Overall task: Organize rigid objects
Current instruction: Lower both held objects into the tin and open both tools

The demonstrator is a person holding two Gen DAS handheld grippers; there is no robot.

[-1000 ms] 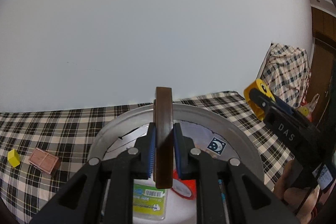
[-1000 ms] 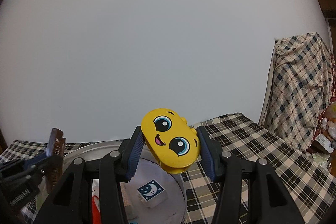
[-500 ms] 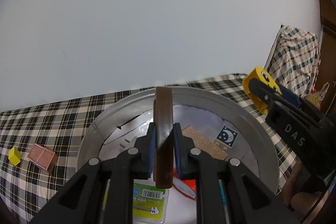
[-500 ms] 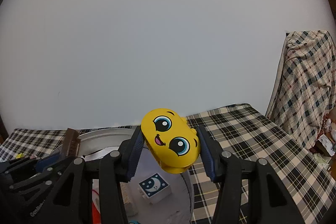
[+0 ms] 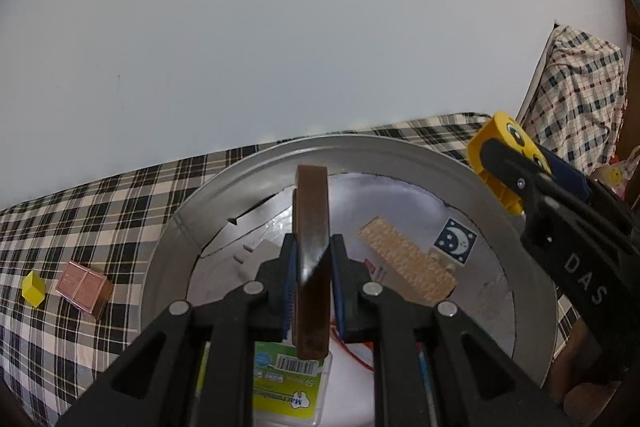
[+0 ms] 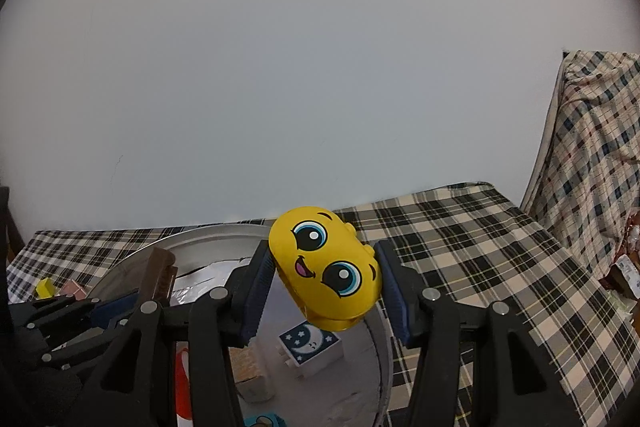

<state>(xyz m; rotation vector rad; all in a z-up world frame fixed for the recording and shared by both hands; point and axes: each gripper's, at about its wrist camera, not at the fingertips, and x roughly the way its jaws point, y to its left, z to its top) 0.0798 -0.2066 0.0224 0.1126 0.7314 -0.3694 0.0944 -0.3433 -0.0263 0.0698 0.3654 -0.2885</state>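
Note:
My left gripper (image 5: 312, 263) is shut on a flat brown block (image 5: 311, 259), held on edge over the round metal tin (image 5: 224, 183). My right gripper (image 6: 326, 279) is shut on a yellow smiling-face brick (image 6: 326, 271), held above the tin's right rim (image 6: 224, 231); the brick also shows in the left wrist view (image 5: 500, 151). Inside the tin lie a white brick with a moon picture (image 5: 456, 241), a tan studded plate (image 5: 404, 259), a green-labelled box (image 5: 288, 387) and something red (image 6: 182, 383). The left gripper and brown block (image 6: 158, 275) appear at the right wrist view's left.
A pink block (image 5: 84, 285) and a small yellow cube (image 5: 33, 289) lie on the checked tablecloth (image 5: 100, 211) left of the tin. A white wall stands behind the table. A checked cloth drapes over furniture (image 6: 588, 163) at the right.
Both grippers have tilted and moved lower over the tin, so more of its inside shows. Each keeps hold of its object.

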